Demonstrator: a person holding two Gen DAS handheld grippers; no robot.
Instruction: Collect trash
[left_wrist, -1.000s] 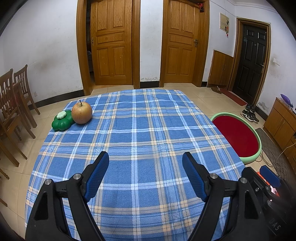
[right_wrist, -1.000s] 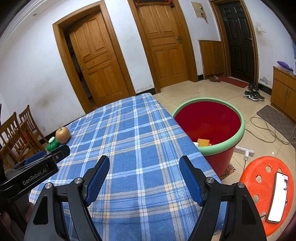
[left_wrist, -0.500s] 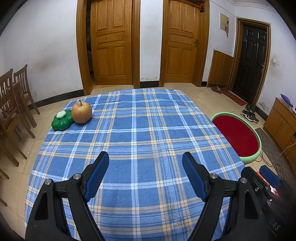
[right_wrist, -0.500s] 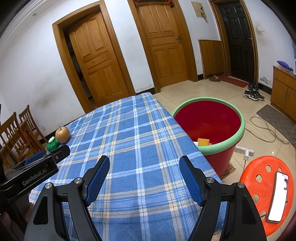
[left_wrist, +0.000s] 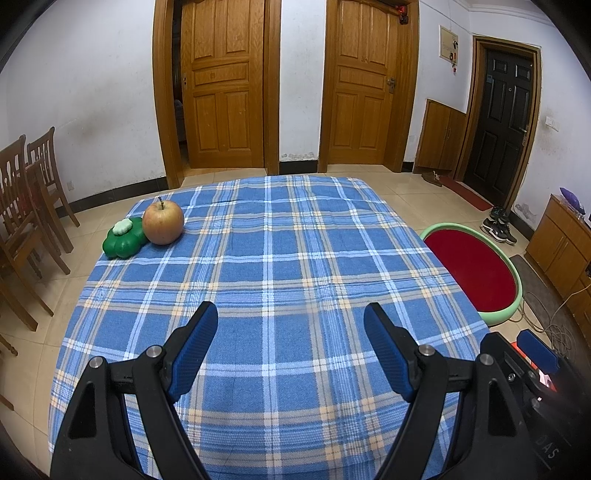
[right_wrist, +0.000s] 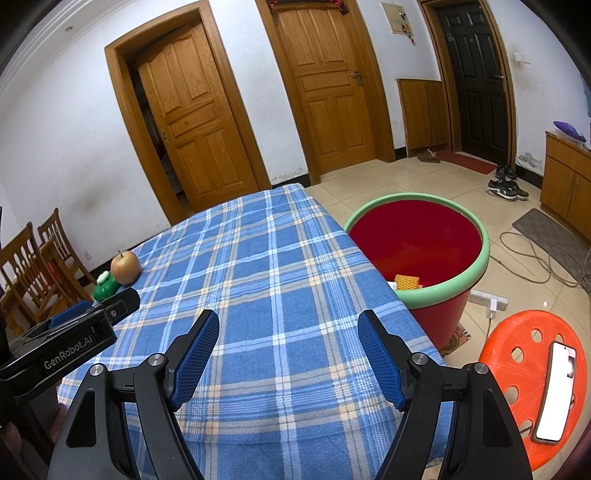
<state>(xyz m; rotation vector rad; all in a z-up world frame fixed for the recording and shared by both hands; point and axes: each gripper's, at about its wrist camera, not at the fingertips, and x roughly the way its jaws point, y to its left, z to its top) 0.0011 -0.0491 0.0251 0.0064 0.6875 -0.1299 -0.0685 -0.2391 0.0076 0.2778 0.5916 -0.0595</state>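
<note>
Both pairs of tongs are hovering low over the near edge of the table (left_wrist: 295, 258), which is wearing a blue plaid cloth crossed with white and peach stripes. The left tongs (left_wrist: 290, 317) are standing wide apart, blue ribbed pads facing each other with nothing between them, and the right tongs (right_wrist: 288, 325) are gaping just the same, gripping nothing. Over at the far left corner of the table an apple (left_wrist: 163, 222) is sitting upright, reddish-yellow with its short stem sticking up, and it is touching a green clover-shaped toy (left_wrist: 123, 242) that is carrying a small pale green piece on top. Off the table's right side, down on the tiled floor, the red bin (right_wrist: 439, 299) with the mint-green rim is standing open, and inside it, against the near wall, an orange mesh-textured piece of trash (right_wrist: 406, 282) is lying beside a scrap of something white too hidden to name. Nearer the right tongs, an orange plastic stool (right_wrist: 517, 354) with round holes is carrying a smartphone (right_wrist: 557, 393), its screen glowing white. Wooden chairs (left_wrist: 26, 206) are lining the left wall.
</note>
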